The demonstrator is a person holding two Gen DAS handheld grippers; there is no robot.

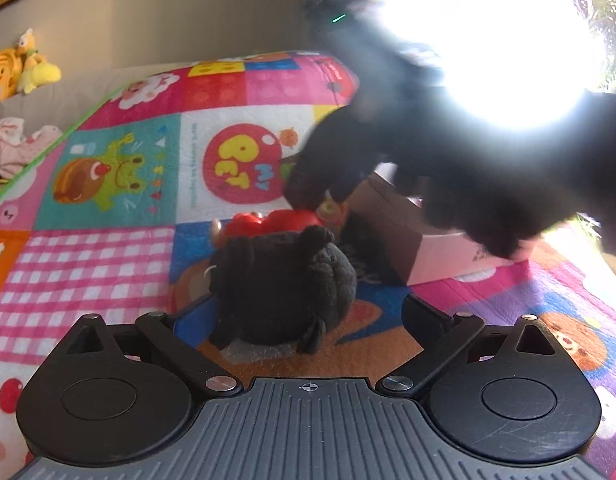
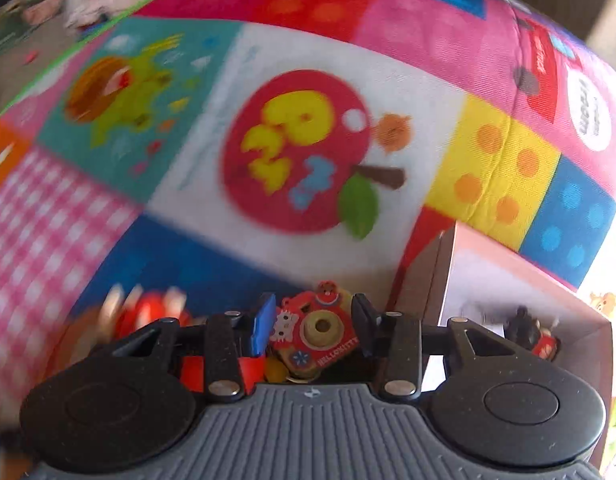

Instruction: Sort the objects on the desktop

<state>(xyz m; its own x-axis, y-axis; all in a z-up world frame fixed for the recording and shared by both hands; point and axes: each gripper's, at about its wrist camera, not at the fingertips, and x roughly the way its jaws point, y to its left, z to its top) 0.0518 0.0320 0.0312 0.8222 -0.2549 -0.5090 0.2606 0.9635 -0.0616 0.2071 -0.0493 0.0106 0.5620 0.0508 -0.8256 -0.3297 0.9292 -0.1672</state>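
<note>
In the right wrist view my right gripper [image 2: 313, 328] points down at the mat, its pads against both sides of a small red toy camera [image 2: 311, 332]. From the left wrist view that gripper [image 1: 311, 192] is a dark blur over the toy camera [image 1: 331, 212], next to a red toy [image 1: 284, 220]. My left gripper [image 1: 306, 312] stands wide open, low over the mat. A black plush toy [image 1: 284, 296] lies between its fingers [image 1: 188, 316], which do not touch it. An open pink box [image 1: 435, 256] sits to the right.
The pink box [image 2: 507, 276] holds a small black and red toy [image 2: 535, 336]. A colourful patchwork play mat [image 1: 108, 248] covers the surface. Yellow plush toys [image 1: 24, 64] and pink cloth [image 1: 12, 144] lie beyond its far left edge. Window glare whitens the upper right.
</note>
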